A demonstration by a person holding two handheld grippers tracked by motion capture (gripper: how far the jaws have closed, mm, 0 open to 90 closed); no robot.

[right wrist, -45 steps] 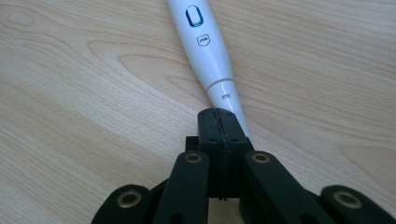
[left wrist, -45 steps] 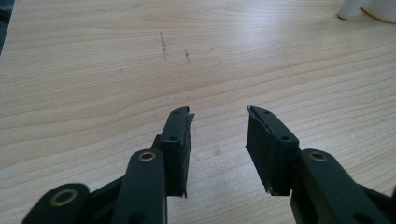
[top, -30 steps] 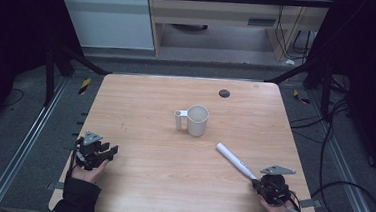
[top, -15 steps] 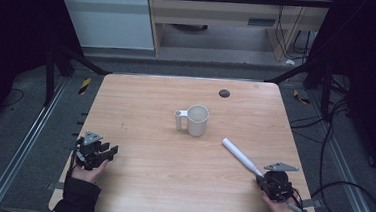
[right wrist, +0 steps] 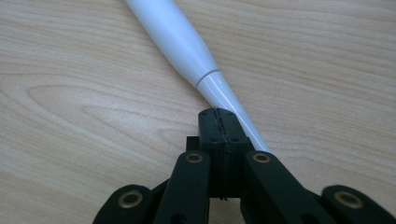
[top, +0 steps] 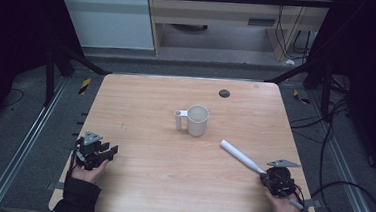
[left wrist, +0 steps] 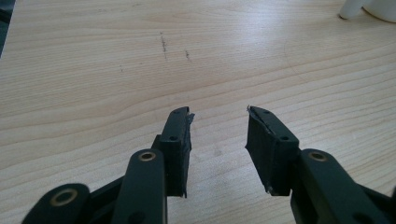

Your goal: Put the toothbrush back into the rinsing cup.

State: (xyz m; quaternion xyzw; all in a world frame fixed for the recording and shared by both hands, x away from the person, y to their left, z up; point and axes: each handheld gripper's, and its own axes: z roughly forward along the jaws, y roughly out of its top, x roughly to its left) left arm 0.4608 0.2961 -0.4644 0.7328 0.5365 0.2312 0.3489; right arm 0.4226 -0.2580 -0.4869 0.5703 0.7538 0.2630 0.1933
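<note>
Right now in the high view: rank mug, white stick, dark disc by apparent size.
1. White mug and white stick: too close to rank. The stick is longer but thin, the mug bulkier; the right gripper hides the stick's near end.
2. Dark disc: clearly smallest, though farthest from the camera.

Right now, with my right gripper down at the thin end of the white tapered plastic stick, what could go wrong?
1. The right gripper looks shut pad to pad, with the white tapered plastic stick running past beside it. A lift may leave it behind.
2. The stick is round and could roll if nudged.
3. Its thick end points roughly towards the white handled mug; a forward push might knock it.
</note>
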